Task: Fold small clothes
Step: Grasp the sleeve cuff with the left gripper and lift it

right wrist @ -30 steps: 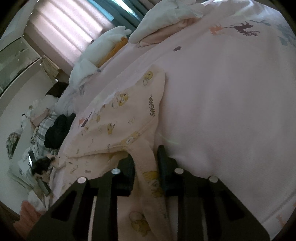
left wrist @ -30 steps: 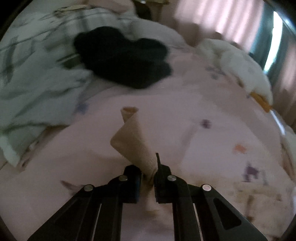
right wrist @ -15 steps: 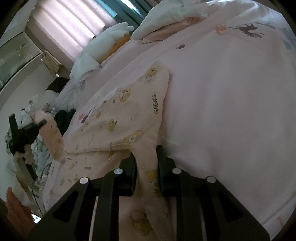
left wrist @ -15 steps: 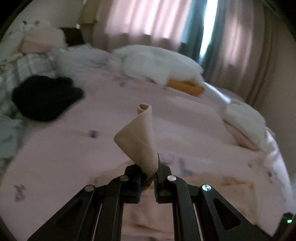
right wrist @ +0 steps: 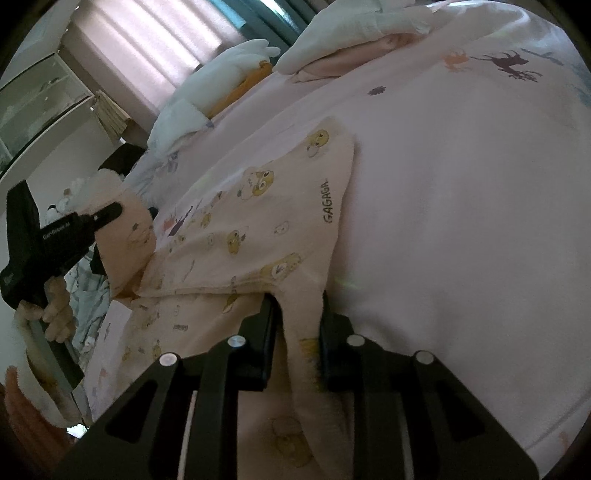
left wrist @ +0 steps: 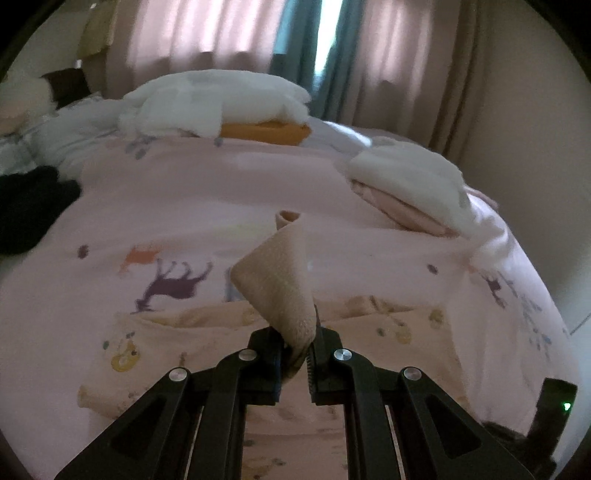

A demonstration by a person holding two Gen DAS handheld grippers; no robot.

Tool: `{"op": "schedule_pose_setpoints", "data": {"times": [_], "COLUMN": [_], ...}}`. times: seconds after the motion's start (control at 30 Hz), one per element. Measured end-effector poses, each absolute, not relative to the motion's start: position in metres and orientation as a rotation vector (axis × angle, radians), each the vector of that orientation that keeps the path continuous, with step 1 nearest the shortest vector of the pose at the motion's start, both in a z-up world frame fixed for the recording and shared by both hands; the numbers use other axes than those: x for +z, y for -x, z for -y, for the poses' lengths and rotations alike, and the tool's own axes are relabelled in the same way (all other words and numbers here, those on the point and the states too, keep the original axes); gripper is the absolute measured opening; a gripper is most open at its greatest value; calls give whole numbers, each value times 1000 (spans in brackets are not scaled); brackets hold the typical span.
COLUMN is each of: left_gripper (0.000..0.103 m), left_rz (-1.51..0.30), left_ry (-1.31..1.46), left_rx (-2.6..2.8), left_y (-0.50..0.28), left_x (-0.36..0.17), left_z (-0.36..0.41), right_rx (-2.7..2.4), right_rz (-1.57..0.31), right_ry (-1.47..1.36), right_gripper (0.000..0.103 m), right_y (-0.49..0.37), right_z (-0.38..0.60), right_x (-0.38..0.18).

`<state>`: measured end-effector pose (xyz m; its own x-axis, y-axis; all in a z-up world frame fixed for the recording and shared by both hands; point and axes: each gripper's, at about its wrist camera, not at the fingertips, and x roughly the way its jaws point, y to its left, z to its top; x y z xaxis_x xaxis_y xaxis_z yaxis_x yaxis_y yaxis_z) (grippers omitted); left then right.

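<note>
A small peach garment [right wrist: 258,221] printed with yellow chicks lies flat on the pink bedcover [right wrist: 461,221]. My right gripper [right wrist: 297,314] is shut on a strip of the garment at its near edge, low on the bed. My left gripper [left wrist: 297,347] is shut on the garment's sleeve [left wrist: 273,284], which stands up from the jaws with its rolled cuff on top. The rest of the garment [left wrist: 184,332] lies under and ahead of it. In the right wrist view the left gripper [right wrist: 107,214] hangs at the far left, held by a hand [right wrist: 55,314], with the lifted sleeve over the garment's left end.
White pillows [left wrist: 214,103] on an orange cushion [left wrist: 262,131] lie at the head of the bed. A folded white and pink pile [left wrist: 406,184] sits at the right, dark clothes [left wrist: 29,206] at the left. Curtains [left wrist: 184,33] hang behind; a white shelf [right wrist: 44,99] stands left.
My left gripper has swung to the right with the sleeve still held, from near the dark clothes to over the garment; it has come into the right wrist view. The right gripper has stayed put.
</note>
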<state>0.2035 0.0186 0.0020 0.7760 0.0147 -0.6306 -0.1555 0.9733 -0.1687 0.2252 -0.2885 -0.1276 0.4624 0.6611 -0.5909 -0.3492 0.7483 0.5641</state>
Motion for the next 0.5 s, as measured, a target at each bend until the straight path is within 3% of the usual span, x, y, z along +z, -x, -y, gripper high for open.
{"op": "schedule_pose_setpoints", "data": {"times": [0.5], "left_gripper": [10], "left_rz": [-719], "left_ry": [188], "left_rx": [91], "left_y": [-213], "left_x": [-7], "left_z": [12], "right_rx": [639], "right_rz": [-892], "right_ry": [-390], "right_gripper": [22], "right_y": [-225], "right_z": [288], "right_x": [-127]}}
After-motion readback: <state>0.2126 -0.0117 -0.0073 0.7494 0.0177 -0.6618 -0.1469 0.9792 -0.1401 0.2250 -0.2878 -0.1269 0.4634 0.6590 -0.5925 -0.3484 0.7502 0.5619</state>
